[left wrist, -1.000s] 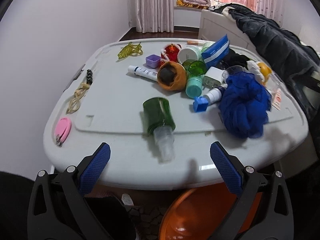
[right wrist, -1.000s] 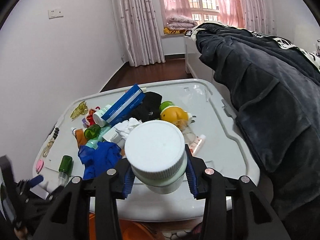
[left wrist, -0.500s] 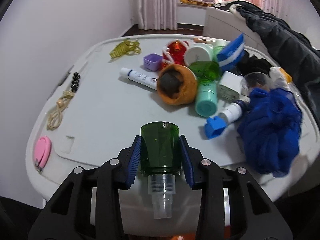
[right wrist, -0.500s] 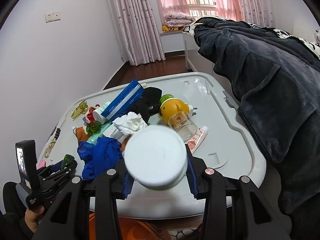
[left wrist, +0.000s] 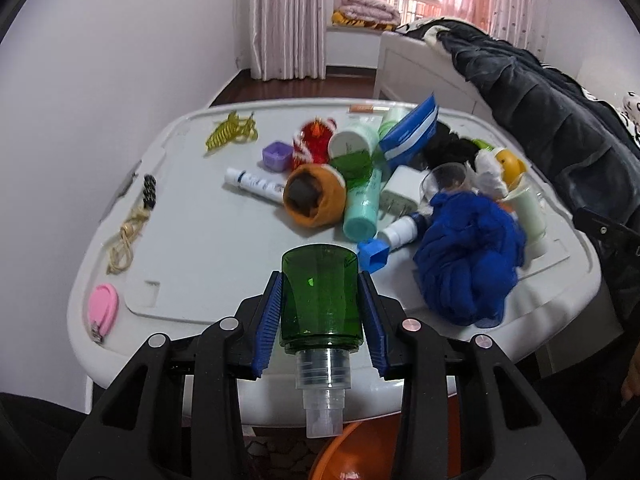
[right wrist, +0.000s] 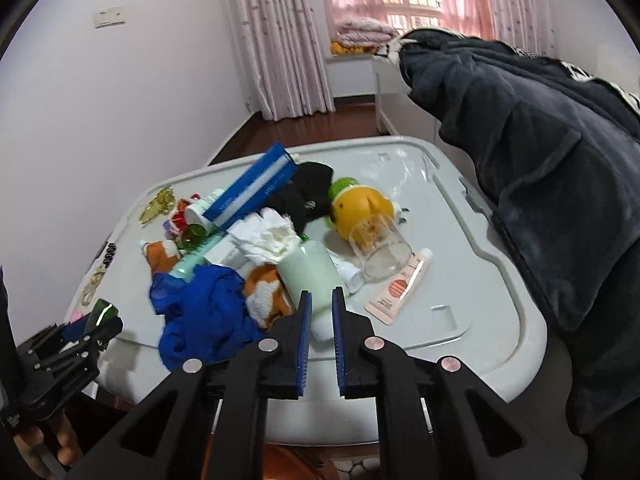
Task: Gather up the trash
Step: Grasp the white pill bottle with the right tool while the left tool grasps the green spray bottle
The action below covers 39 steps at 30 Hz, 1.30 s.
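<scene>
a cluttered white lid (left wrist: 208,240) still held most trash. the left gripper (left wrist: 320,320) clamped a green bottle (left wrist: 320,300) above an orange bin (left wrist: 352,452); the right gripper (right wrist: 320,320) was closed, empty.

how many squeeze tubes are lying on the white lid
2 clearly visible: a white tube with blue print beside the orange plush toy, and a pink tube lying by the clear glass cup. The clutter may hide others.
</scene>
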Available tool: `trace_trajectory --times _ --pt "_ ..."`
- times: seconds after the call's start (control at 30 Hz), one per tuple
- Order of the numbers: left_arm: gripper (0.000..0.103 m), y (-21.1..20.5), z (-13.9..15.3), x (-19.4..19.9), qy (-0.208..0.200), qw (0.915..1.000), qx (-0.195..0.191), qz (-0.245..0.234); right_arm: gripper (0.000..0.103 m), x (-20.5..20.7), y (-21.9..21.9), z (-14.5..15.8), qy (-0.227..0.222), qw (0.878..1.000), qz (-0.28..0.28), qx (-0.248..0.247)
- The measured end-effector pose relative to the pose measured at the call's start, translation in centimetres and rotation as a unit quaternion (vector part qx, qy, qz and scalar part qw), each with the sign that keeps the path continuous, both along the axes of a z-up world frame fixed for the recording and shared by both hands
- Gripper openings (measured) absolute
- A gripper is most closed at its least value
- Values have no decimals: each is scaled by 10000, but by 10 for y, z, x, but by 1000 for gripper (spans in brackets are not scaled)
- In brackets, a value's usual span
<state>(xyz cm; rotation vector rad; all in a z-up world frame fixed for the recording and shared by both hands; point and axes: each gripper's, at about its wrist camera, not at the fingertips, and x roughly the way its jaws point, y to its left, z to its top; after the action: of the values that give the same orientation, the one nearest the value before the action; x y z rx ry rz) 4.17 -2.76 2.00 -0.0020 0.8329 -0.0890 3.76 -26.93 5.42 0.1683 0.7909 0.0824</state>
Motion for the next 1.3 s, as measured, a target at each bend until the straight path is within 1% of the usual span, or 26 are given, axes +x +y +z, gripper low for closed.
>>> trace_trajectory --times 0.1,0.13,0.17,0.2,0.23,0.3,0.33,0.4,0.43,0.47,0.5,0.53,0.57,0.6,0.67,0.7,0.77,0.83,0.9,1.0,1.07,1.1,1.23,1.3 --pt "37 5 -7 3 82 9999 -3 111 11 3 -4 -7 156 9999 -30 58" --pt "37 9 -6 3 90 9998 -64 151 19 4 -5 -10 221 9997 -54 52" --pt "37 11 -5 1 75 9998 -103 170 34 6 -6 -13 293 9995 -79 94" --pt "37 12 -3 0 45 9997 -127 179 68 8 -7 -14 306 9994 -98 140" --pt "37 13 0 -2 3 9998 -135 176 79 11 -8 -14 260 9995 -149 141" --pt "37 13 5 -5 -66 9997 -159 144 79 21 -4 -11 175 9996 -179 -142" --pt "37 13 6 -6 -85 9997 -178 127 79 30 0 -11 223 9993 -103 -291" --pt "37 12 6 -7 -89 9997 -225 78 79 49 6 -18 447 9983 0 -386" --pt "37 12 6 -8 -78 9997 -224 56 72 58 7 -24 617 9973 43 -387" --pt "37 11 6 -9 -73 9997 -216 46 64 71 8 -35 894 9954 107 -337" --pt "37 11 6 -9 -71 9997 -225 31 52 79 8 -41 1062 9940 181 -193" --pt "37 12 5 -10 -68 9997 -245 16 46 87 8 -48 1266 9917 228 -7" --pt "37 12 5 -10 -62 9997 -250 8 43 94 8 -54 1419 9897 209 41" --pt "37 12 5 -10 -57 9997 -254 2 42 101 10 -59 1501 9884 218 6" --pt "37 14 5 -11 -47 9996 -269 7 42 107 13 -60 1486 9883 301 -139" --pt "37 14 5 -12 -42 9996 -280 19 41 105 12 -58 1467 9887 283 -96" --pt "37 17 9 -15 -61 9995 -321 49 41 89 3 -44 1234 9918 179 265" --pt "37 20 16 -21 -51 9993 -359 62 41 69 -2 -22 948 9947 161 362" --pt "37 21 26 -30 -71 9992 -403 -2 41 38 -8 9 609 9951 327 712" --pt "37 15 43 -52 -184 9989 -373 -228 41 -3 -6 32 435 9930 672 873" --pt "37 7 48 -68 -133 9983 -352 -455 41 -34 2 36 483 9909 975 793" --pt "37 2 48 -78 -69 9977 -308 -592 41 -43 9 35 532 9900 1054 770" --pt "37 -11 37 -97 278 9947 -296 -946 42 -82 25 16 941 9822 1352 901" --pt "37 -16 31 -102 397 9914 -334 -1198 42 -96 36 7 1130 9783 1544 790"
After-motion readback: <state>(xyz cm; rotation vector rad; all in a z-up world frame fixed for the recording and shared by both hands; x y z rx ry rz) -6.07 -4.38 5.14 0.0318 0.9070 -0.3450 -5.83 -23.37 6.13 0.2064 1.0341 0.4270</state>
